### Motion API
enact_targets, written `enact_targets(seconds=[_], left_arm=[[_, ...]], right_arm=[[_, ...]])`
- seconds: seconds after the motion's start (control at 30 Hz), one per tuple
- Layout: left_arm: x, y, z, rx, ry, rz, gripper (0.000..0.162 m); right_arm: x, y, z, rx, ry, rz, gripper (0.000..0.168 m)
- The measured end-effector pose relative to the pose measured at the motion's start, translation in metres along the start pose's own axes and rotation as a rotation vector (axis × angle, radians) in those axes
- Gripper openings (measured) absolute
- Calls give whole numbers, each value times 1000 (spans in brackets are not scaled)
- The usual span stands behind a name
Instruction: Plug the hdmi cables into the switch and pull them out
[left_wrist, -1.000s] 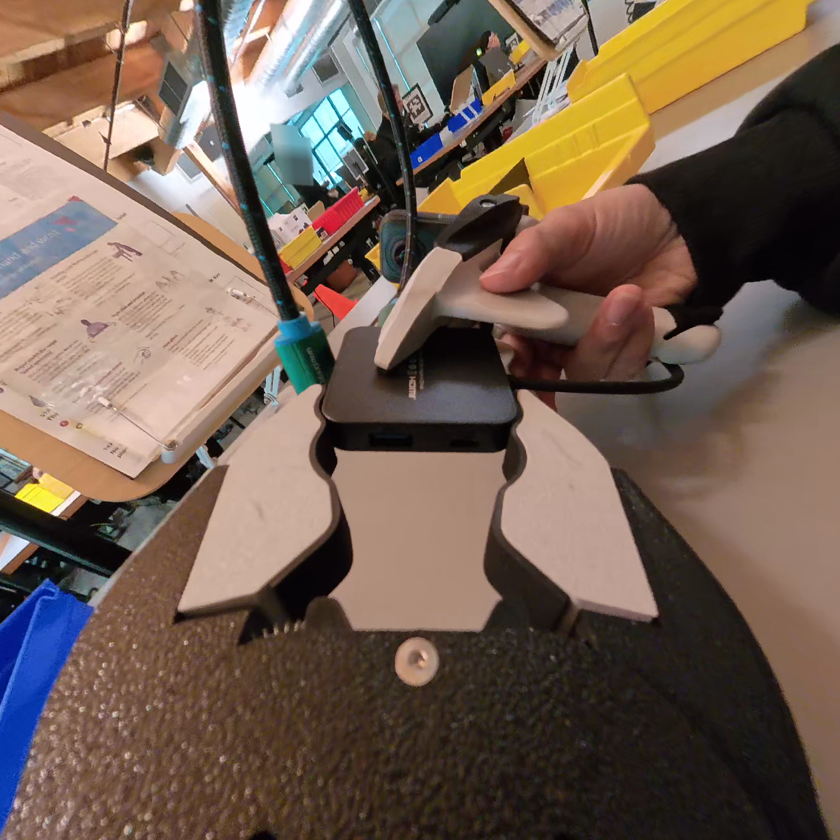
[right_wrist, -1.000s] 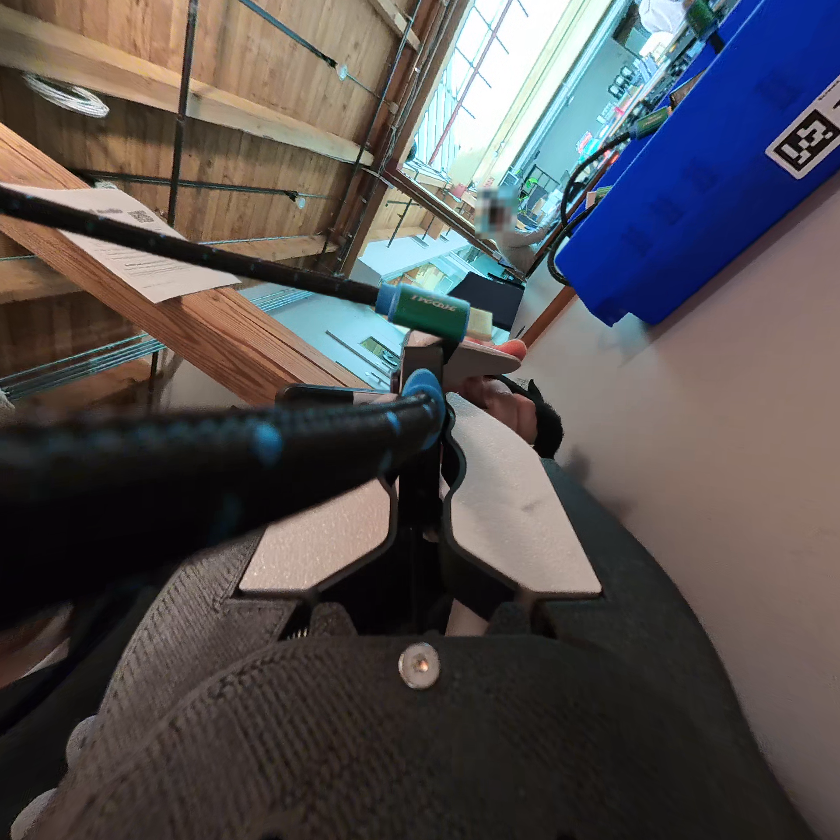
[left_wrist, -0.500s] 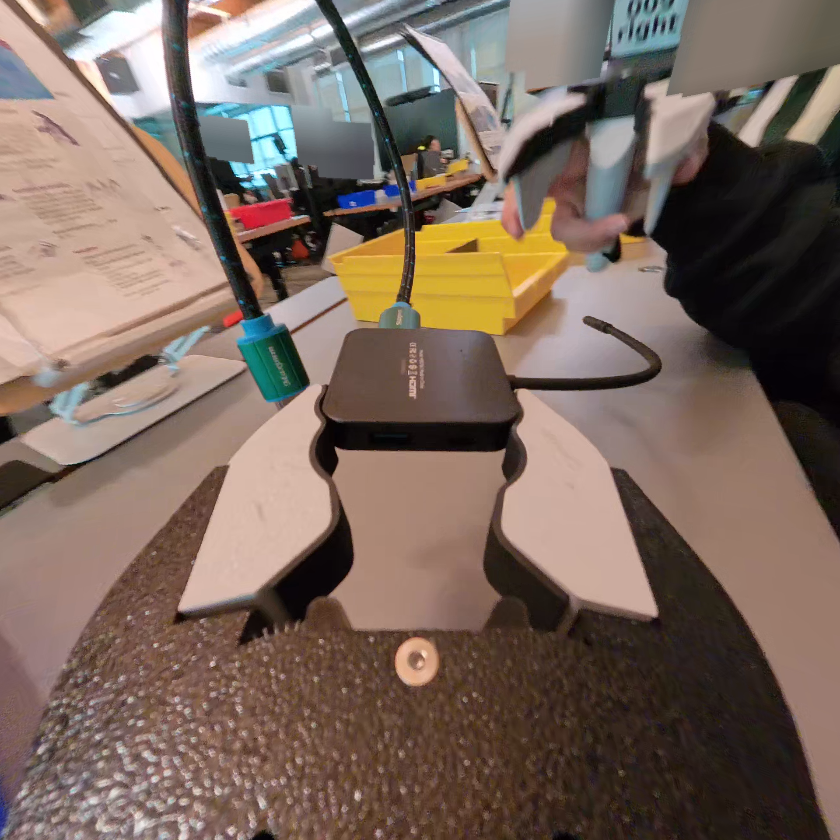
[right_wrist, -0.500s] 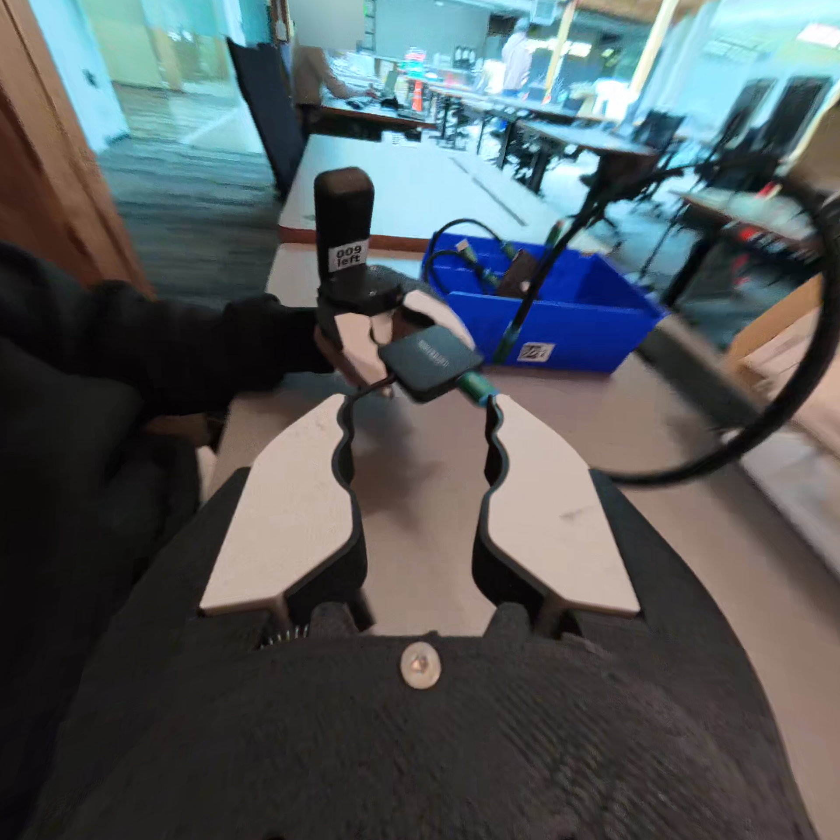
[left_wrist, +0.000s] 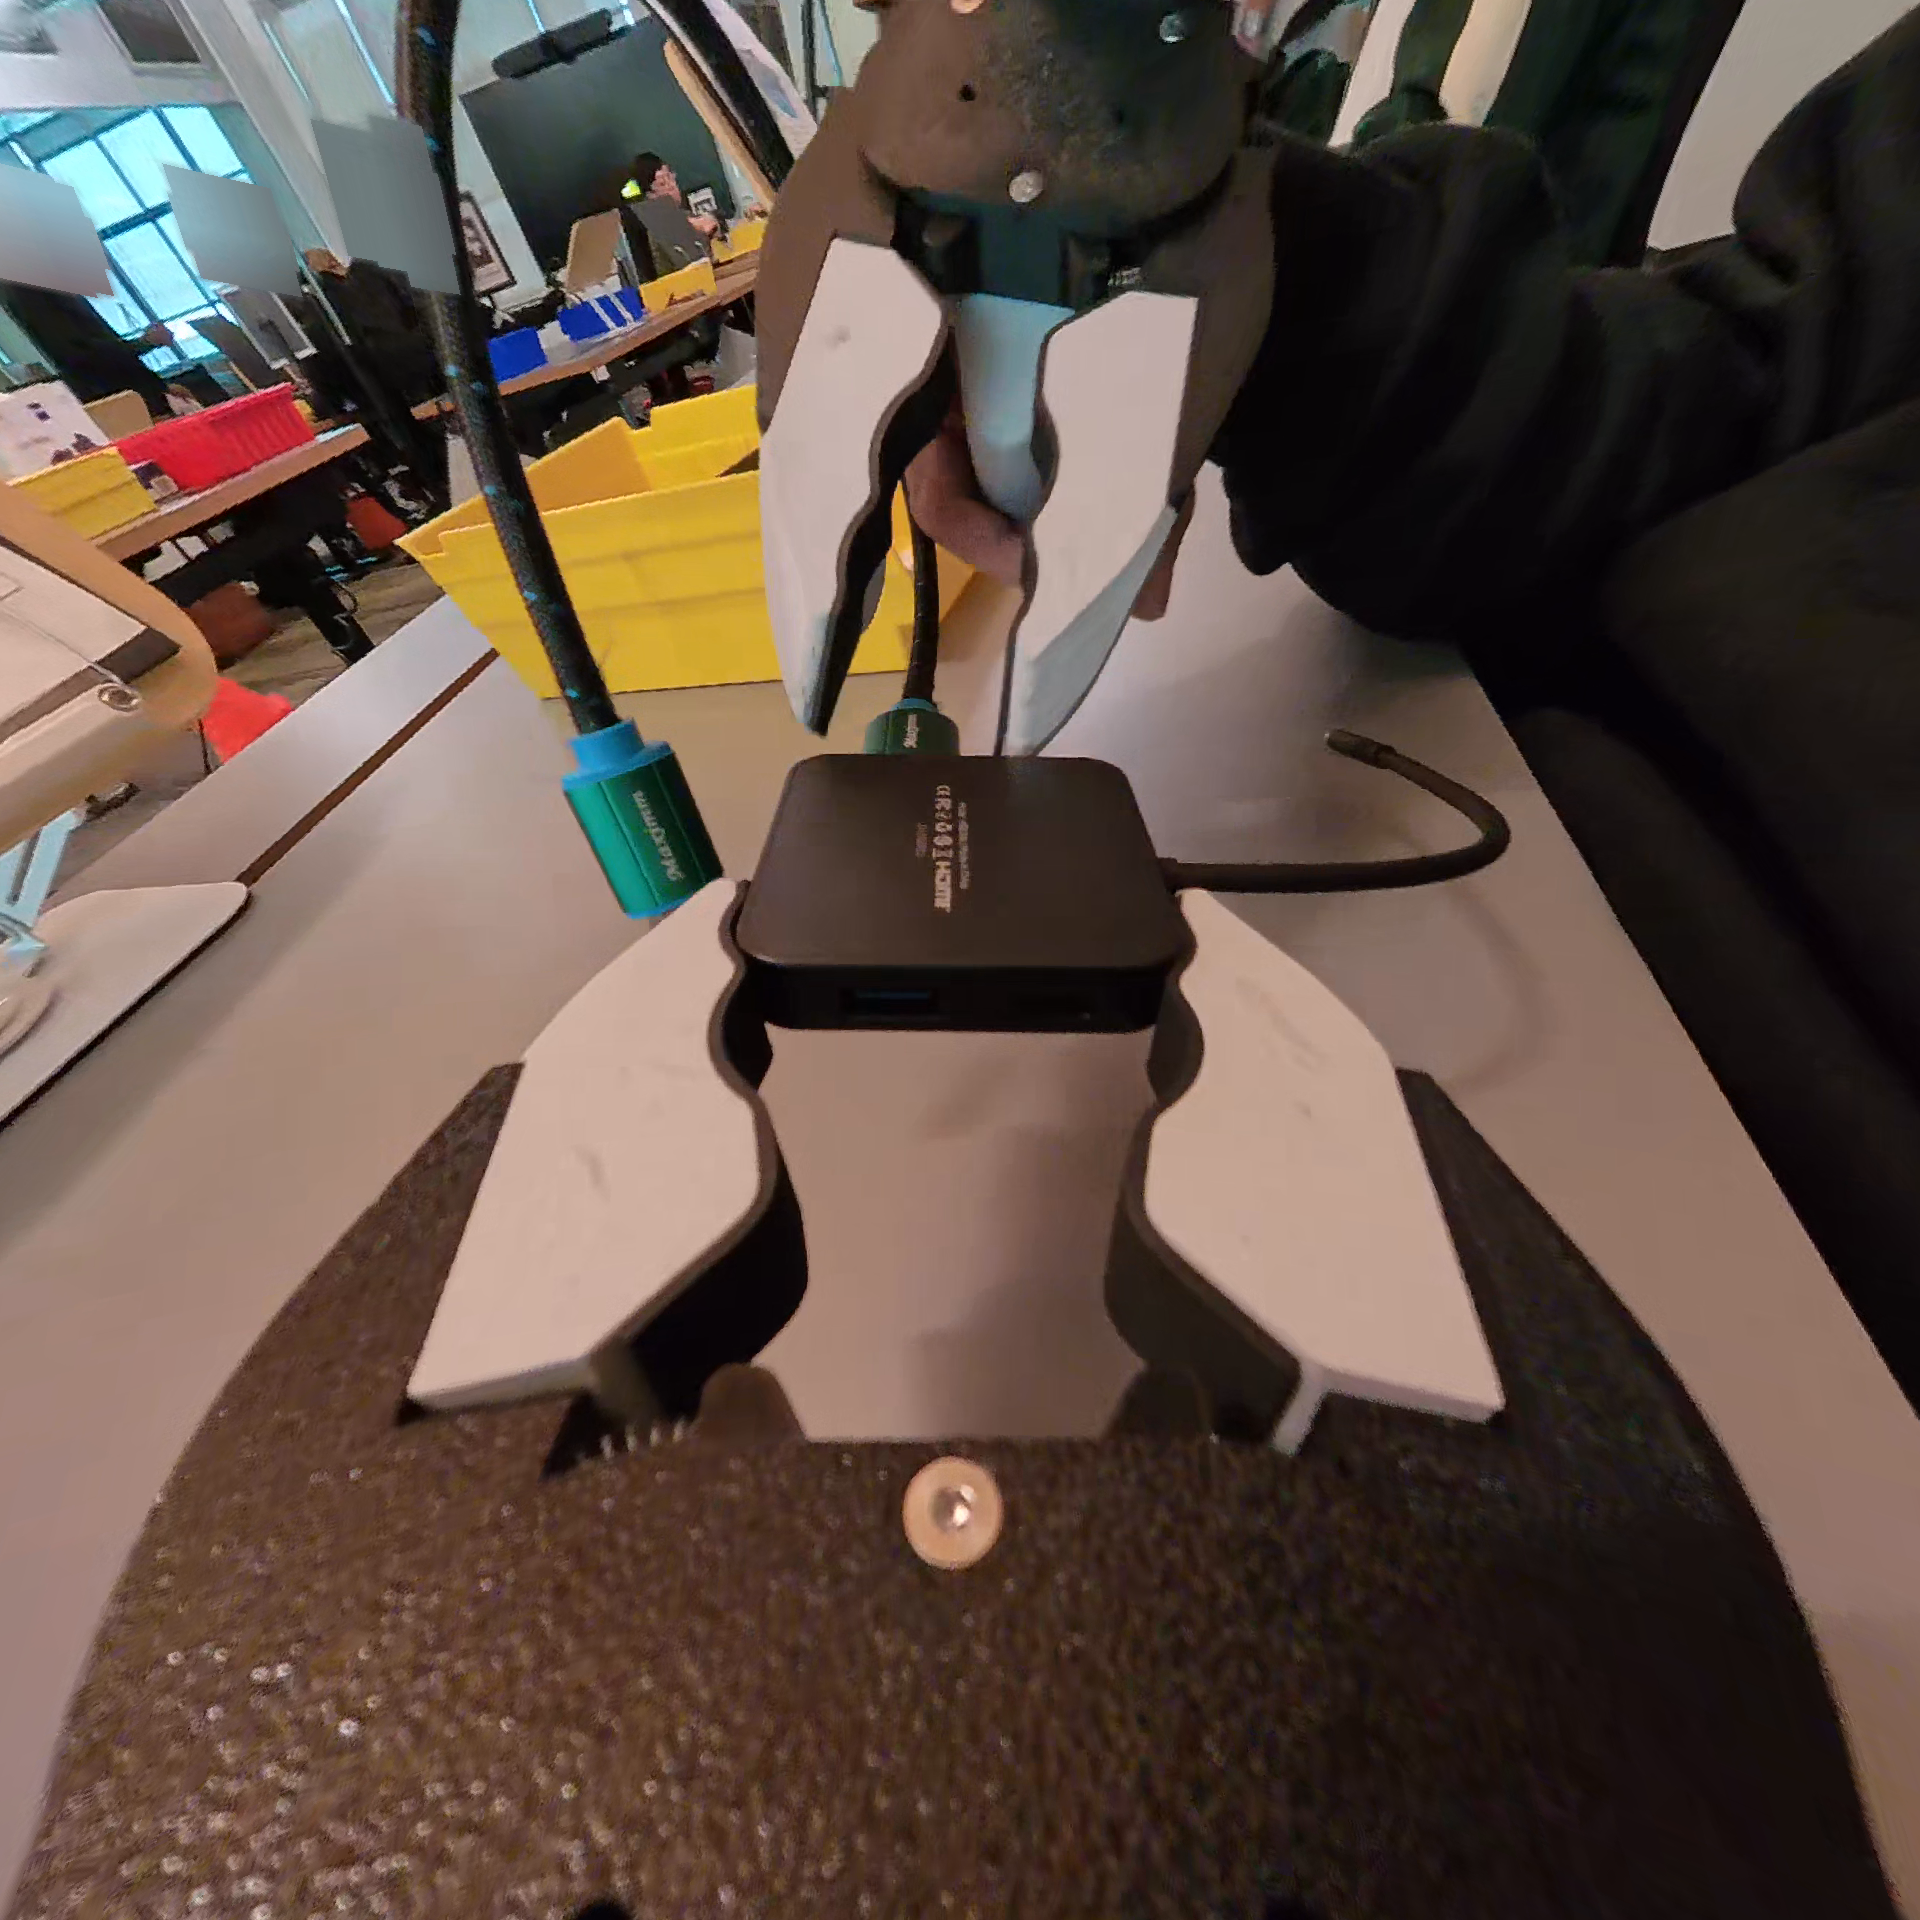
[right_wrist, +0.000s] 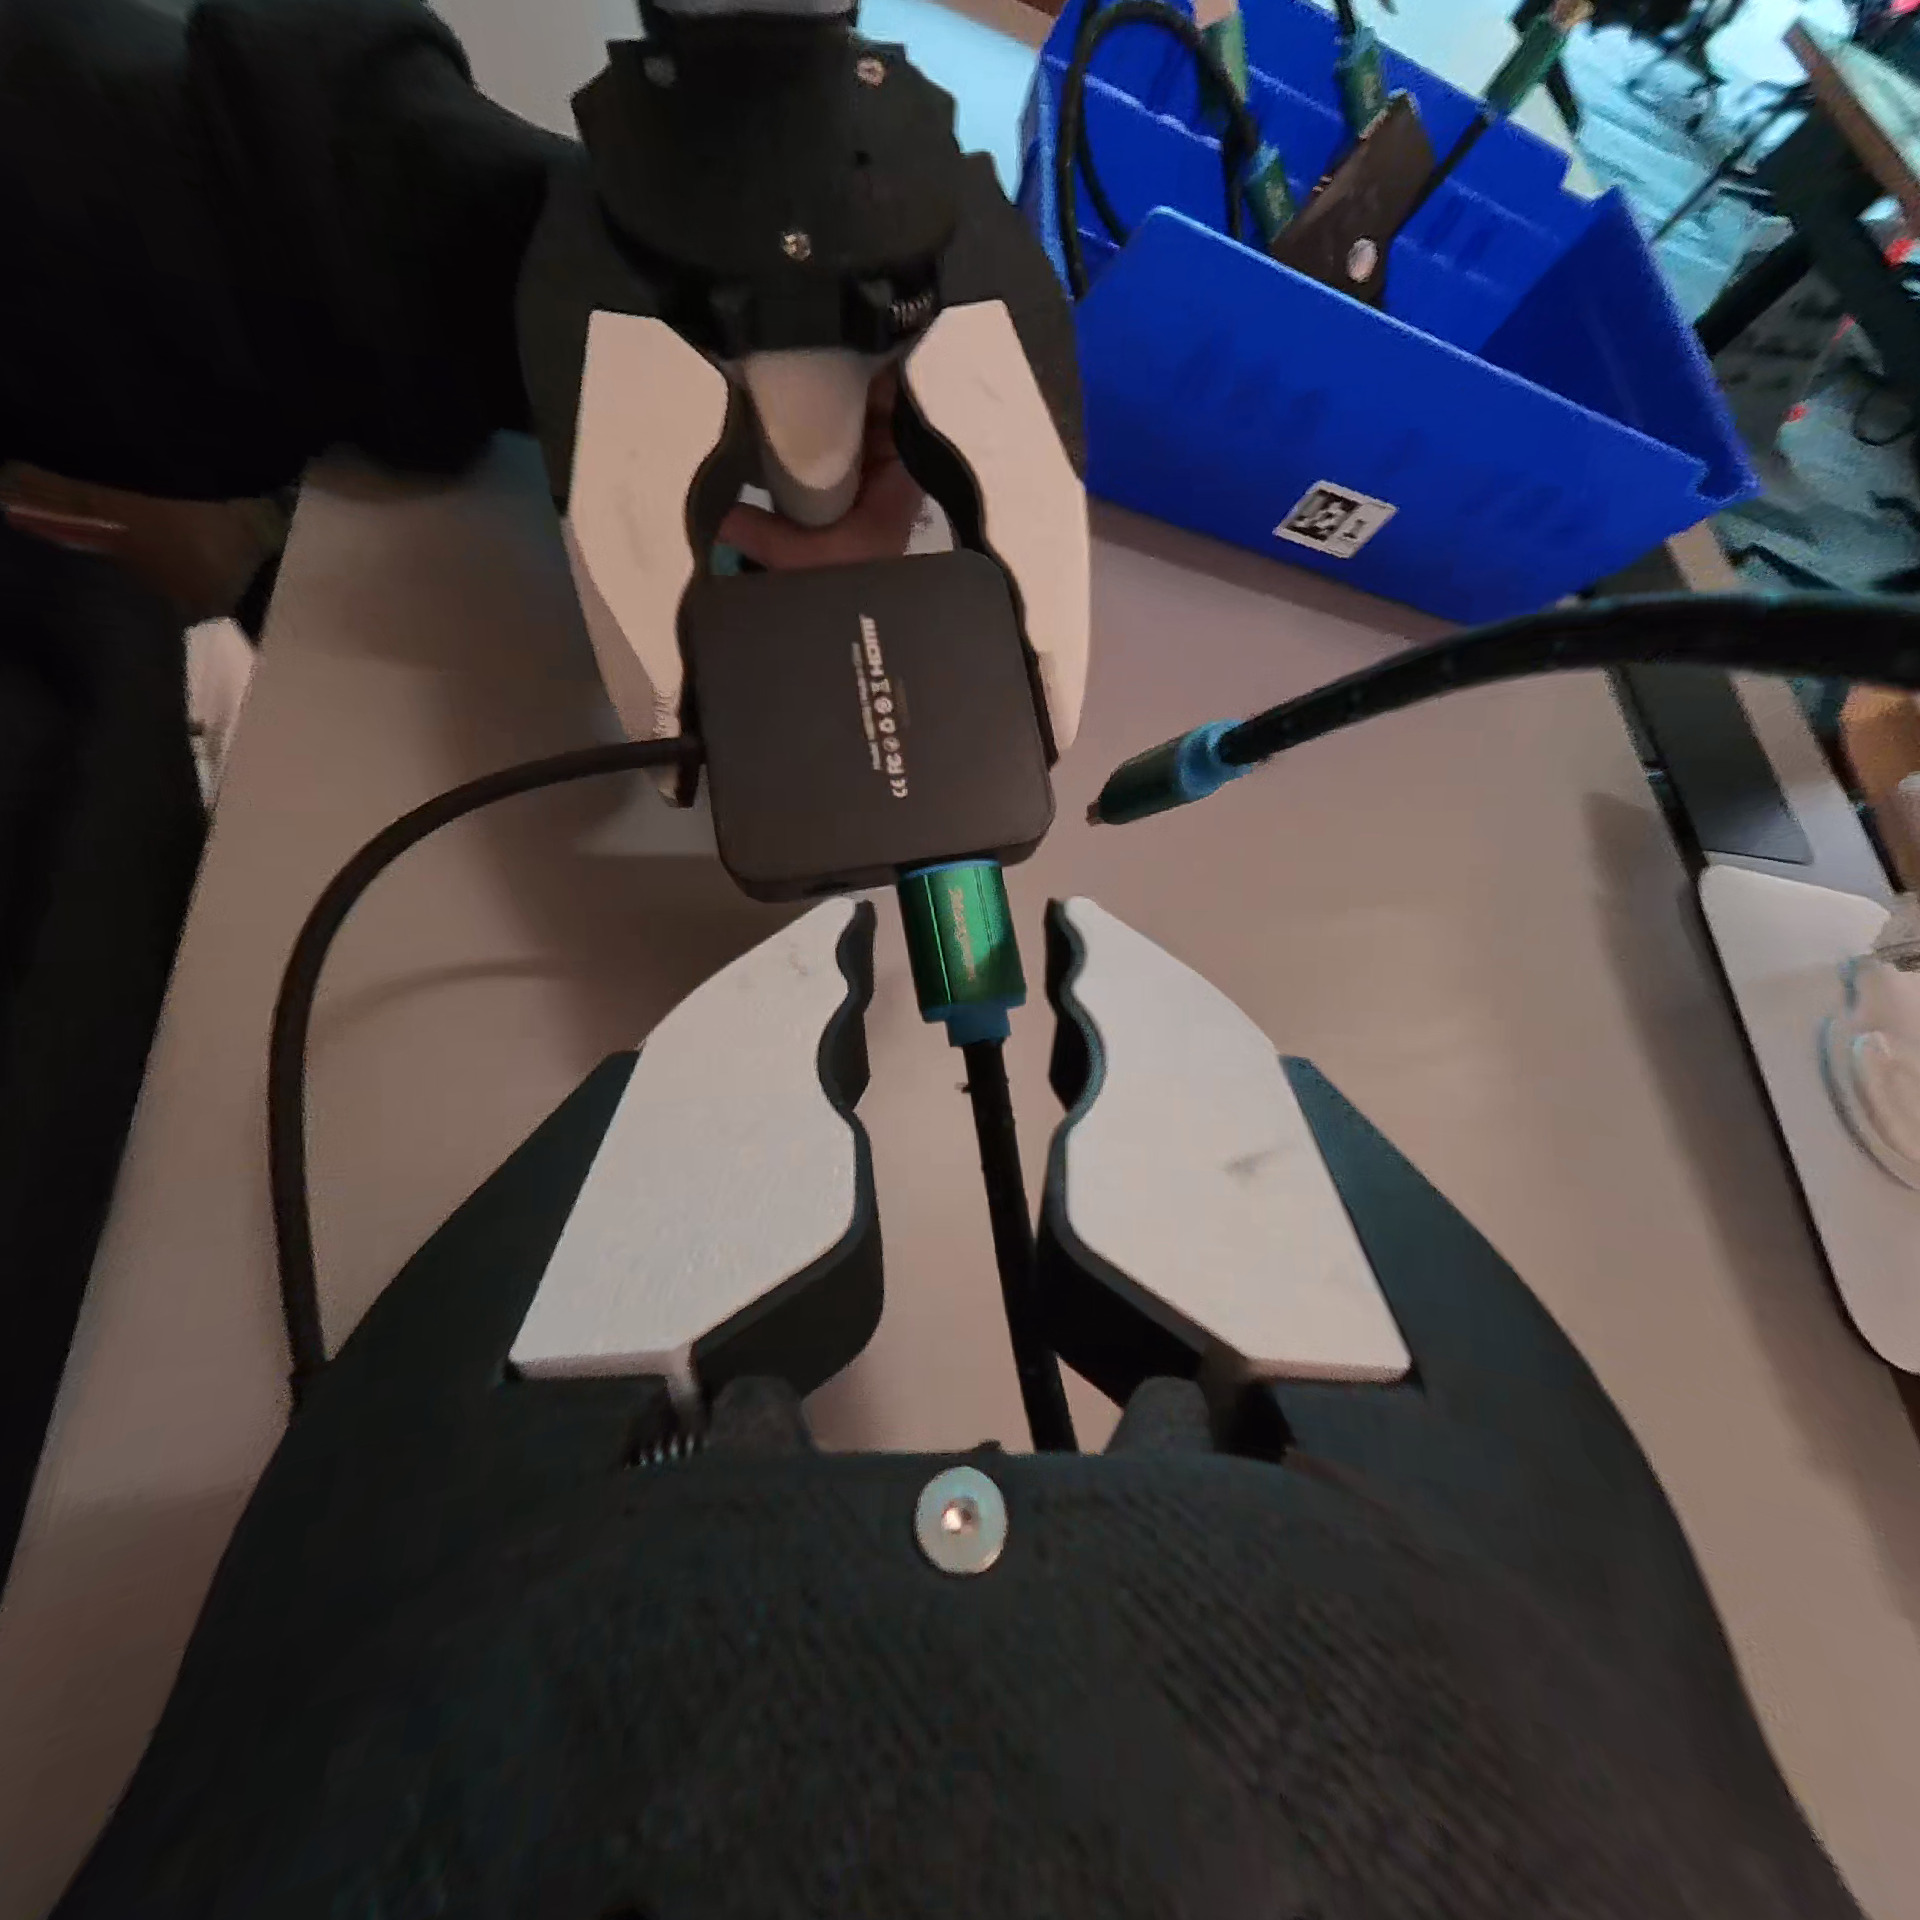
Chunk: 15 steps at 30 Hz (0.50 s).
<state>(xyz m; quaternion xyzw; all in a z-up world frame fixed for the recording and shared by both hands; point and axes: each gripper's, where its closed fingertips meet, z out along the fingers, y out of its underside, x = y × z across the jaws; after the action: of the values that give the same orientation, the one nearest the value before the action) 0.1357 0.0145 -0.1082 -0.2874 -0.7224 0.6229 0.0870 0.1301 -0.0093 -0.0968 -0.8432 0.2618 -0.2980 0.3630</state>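
l gripper (left_wrist: 956, 935) is clamping the black switch (left_wrist: 961, 873) by its two side edges, jaws closed on it, holding it flat near the bench (left_wrist: 312, 1039) edge closest to the operator. the switch's own thin lead (left_wrist: 1382, 862) is trailing off along the bench.

r gripper (right_wrist: 961, 925): jaws are standing apart, straddling the plugged hdmi connector (right_wrist: 961, 956) w/o touching it, as far as the r wrist view shows. its cable (right_wrist: 1013, 1226) is running back between the fingers toward the cam.

change vs 0.5 s ago: r gripper was well off the switch, high and apart; now it is sitting right at the port side, jaws either side of the green plug. vs 1 s ago: it was pinching a cable w/ jaws shut, now it is empty. reading this as: plug-in of cable 1 done, r gripper re-approaching, prob. for the pull-out, though pushing it home is also poss.

2nd hdmi connector (left_wrist: 639, 831) is hanging free just beside the switch, not inserted; its tip is pointing at the switch side in r view (right_wrist: 1164, 774).

blue bin (right_wrist: 1382, 416) w/ spare cables is sitting toward the far bench edge in r view; yellow bin (left_wrist: 623, 561) is behind the switch in l view.

next, by my judgement: close on the green shell, pull straight along the port axis while l gripper is bracing. risk: skewed pull dragging the switch out of the l grip.
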Motion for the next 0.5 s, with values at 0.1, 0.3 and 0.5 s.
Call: enact_targets(seconds=[0.1,0.3,0.5], left_arm=[[5,1,1,-14,17,28,72],[9,-1,4,-36,23,76,72],[7,2,4,-59,5,101,72]], right_arm=[[-6,-2,0,35,-65,38,19],[-10,10,4,-14,-101,37,26],[-8,8,8,-9,-85,-2,22]])
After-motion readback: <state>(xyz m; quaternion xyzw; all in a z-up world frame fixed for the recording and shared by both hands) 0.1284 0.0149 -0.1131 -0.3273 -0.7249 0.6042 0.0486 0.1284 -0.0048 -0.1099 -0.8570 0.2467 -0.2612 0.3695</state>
